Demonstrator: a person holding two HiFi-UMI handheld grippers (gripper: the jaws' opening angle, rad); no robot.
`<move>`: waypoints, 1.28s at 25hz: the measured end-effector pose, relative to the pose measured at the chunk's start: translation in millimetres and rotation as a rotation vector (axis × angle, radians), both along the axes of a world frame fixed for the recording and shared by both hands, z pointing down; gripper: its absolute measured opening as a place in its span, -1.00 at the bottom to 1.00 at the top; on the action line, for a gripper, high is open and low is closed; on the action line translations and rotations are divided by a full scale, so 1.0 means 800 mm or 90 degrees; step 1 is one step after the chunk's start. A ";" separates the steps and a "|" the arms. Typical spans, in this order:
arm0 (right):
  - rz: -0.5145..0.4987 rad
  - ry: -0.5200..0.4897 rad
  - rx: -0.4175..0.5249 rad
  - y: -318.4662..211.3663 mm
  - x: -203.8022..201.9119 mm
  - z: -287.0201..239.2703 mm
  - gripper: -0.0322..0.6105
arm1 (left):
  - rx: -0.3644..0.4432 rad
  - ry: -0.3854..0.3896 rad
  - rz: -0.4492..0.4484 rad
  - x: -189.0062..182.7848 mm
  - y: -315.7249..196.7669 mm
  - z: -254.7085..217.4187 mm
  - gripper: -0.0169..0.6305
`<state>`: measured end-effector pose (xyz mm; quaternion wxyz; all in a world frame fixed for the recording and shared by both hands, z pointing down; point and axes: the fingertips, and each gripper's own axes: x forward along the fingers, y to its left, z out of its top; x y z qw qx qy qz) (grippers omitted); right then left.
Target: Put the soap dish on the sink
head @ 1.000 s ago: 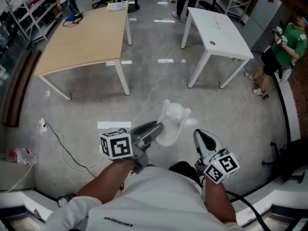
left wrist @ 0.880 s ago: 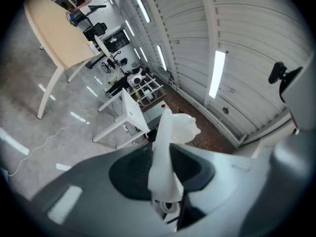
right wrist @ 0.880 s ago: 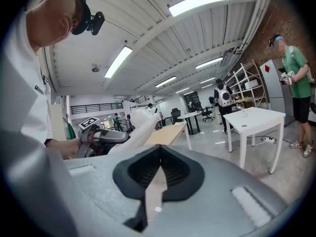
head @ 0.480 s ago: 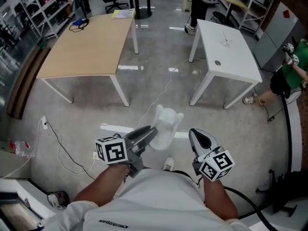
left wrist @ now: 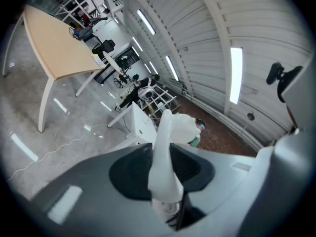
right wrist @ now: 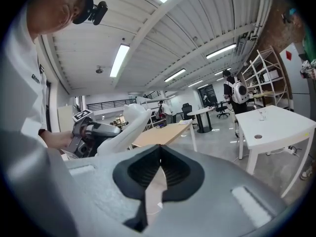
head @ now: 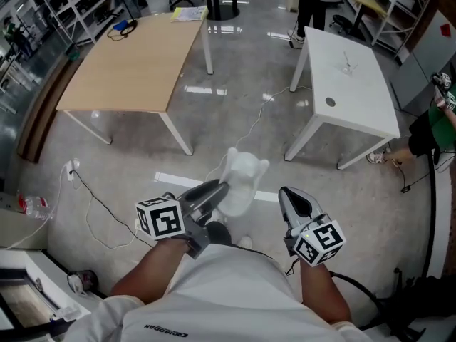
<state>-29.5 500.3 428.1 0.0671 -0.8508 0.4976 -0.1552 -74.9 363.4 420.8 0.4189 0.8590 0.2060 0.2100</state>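
In the head view, the left gripper [head: 217, 189] sits at lower centre of the frame, its jaws clamped on the near edge of a white moulded plastic soap dish [head: 240, 180]. The dish juts up and away from the jaws over the glossy grey concrete floor [head: 235, 112]. Just right of it the right gripper [head: 291, 199] is held apart from the dish, with its jaws pressed together on nothing. A light wooden table with white legs [head: 132, 59] fills the upper left of the frame and a white rectangular table [head: 350, 73] stands at upper right. A thin white cable [head: 246, 130] snakes across the floor between them. At the bottom edge is the person's white shirt [head: 214, 298]. In the left gripper view, the soap dish stands edge-on in the centre, a pale curved blade rising from between the dark pads, which press on it from both sides. The wooden table lies at upper left. In the right gripper view, the two dark pads meet at centre frame with nothing between them. The left gripper and the soap dish it carries show at middle left, and the white table stands at the right.
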 end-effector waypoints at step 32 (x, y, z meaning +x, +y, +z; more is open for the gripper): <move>-0.081 0.021 -0.074 -0.277 0.350 -0.024 -0.91 | -0.052 0.001 -0.045 0.352 -0.262 0.010 -0.58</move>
